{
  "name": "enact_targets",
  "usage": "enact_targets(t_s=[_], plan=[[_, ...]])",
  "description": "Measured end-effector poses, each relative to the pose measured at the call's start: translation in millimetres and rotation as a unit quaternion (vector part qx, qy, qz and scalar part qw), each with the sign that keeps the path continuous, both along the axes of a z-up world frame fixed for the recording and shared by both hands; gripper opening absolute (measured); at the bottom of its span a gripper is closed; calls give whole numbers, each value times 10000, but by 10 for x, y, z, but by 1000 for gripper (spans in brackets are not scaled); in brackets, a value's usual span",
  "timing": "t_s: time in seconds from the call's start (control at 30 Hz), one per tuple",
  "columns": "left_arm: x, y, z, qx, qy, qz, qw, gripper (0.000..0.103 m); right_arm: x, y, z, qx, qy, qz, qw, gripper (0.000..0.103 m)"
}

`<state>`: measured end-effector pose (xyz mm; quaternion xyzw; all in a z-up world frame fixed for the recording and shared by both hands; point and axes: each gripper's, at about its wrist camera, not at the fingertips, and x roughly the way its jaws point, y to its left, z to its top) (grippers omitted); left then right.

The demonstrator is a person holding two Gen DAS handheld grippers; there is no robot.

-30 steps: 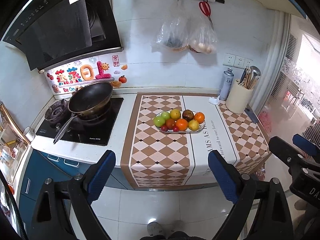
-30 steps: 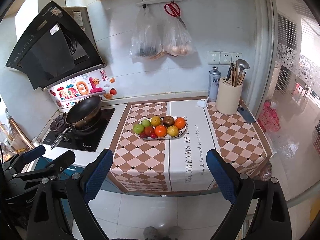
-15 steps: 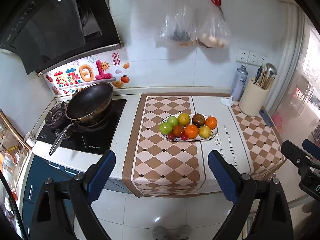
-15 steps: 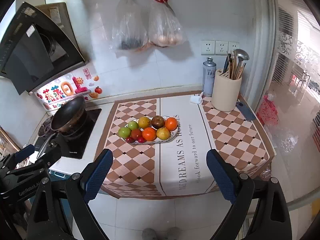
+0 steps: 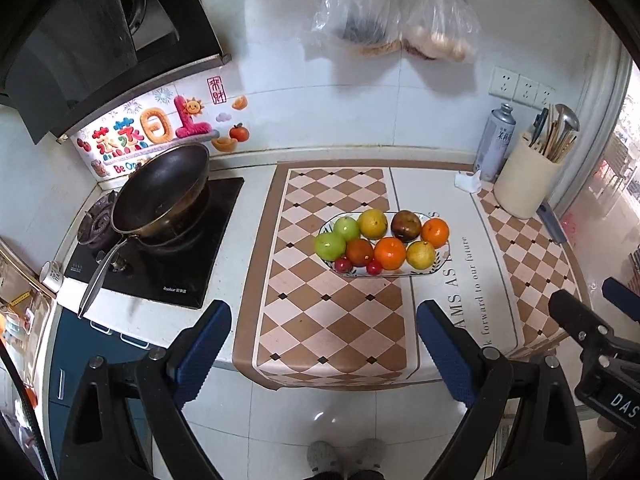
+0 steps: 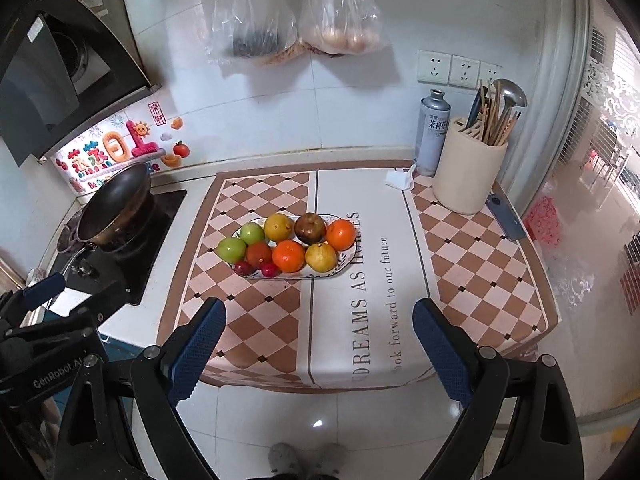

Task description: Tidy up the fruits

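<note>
Fruits (image 6: 286, 246) all packed on plate (image 6: 338, 270), mid-table (image 5: 496, 248); my left tongs (image 5: 322, 344) and right tongs (image 6: 318, 340) both apart, empty, short of it; sorted already or awaiting sorting, I cannot say.

Both cameras have closed in on the counter: the fruit plate (image 5: 434, 270) now sits larger and lower toward frame centre in each view, while the hanging scissors have slid out past the top edge.

Plate (image 6: 340, 266) of fruit (image 6: 289, 255) on checkered mat (image 6: 472, 264), beyond wide-apart jaws
</note>
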<state>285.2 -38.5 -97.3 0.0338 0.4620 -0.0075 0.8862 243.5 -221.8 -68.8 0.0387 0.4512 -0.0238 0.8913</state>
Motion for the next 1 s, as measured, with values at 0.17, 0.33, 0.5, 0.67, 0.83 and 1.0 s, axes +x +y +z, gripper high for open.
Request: enact_targets(t_s=[0.17, 0.33, 0.5, 0.67, 0.83, 1.0], plan=[[66, 11, -102, -35, 147, 51, 9999, 95, 91, -1, -76, 30, 80, 7, 10000, 97], [82, 35, -136, -48, 189, 85, 9998, 95, 102, 6, -154, 87, 198, 9, 9998, 97], [77, 68, -142, -75, 181, 127, 9997, 95, 67, -6, -224, 179, 266, -23, 9995, 97], [76, 74, -148, -73, 184, 116, 9997, 95, 26, -20, -239, 163, 241, -66, 9996, 98], [67, 70, -144, -90, 179, 132, 9997, 95, 18, -17, -219, 139, 220, -52, 9996, 98], [62, 57, -144, -84, 173, 117, 9997, 95, 20, -4, -208, 130, 245, 8, 9996, 99]])
